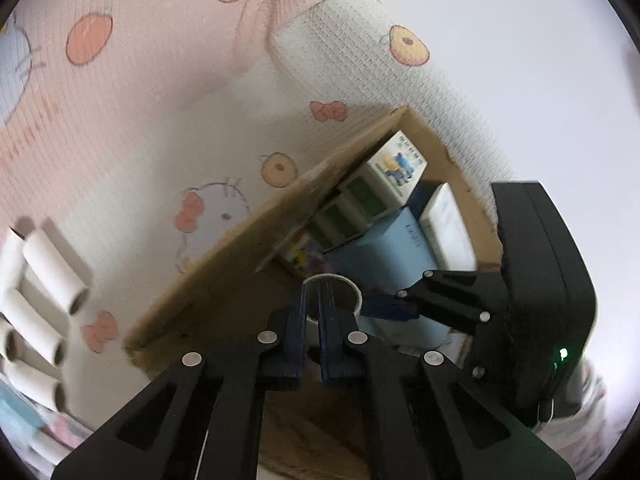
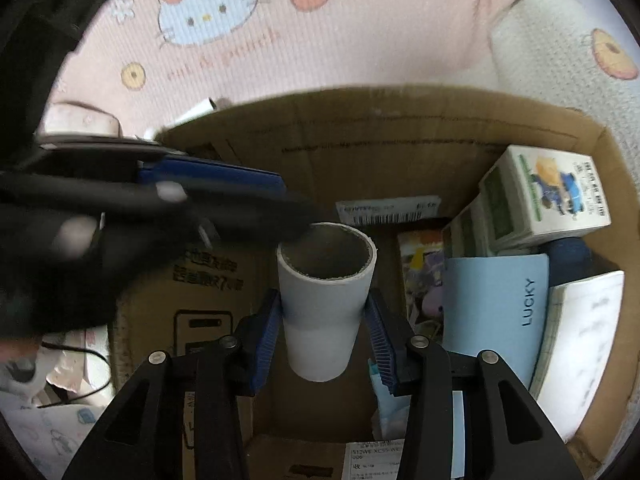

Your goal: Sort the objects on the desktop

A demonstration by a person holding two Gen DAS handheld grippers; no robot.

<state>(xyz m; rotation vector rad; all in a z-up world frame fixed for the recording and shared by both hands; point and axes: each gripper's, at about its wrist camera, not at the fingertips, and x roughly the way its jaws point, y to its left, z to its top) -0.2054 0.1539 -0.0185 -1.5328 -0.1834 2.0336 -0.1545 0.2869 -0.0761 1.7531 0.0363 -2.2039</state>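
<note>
A white cardboard tube (image 2: 326,300) stands upright over the open cardboard box (image 2: 360,120), its open end toward the camera. My right gripper (image 2: 324,320) is shut on the tube's body, a blue pad pressing each side. My left gripper (image 2: 298,218) reaches in from the left, blurred, its tips at the tube's near-left rim. In the left wrist view the left gripper (image 1: 315,308) has its jaws almost together over the tube's rim (image 1: 340,280), with a sliver of white wall between them. The right gripper's blue finger (image 1: 390,309) shows just to the right.
In the box (image 1: 260,232) are a light blue "LUCKY" box (image 2: 496,312), a cartoon-printed carton (image 2: 552,196) and a white box (image 2: 584,340). Several more white tubes (image 1: 40,308) lie on the pink cartoon blanket (image 1: 140,100) to the left.
</note>
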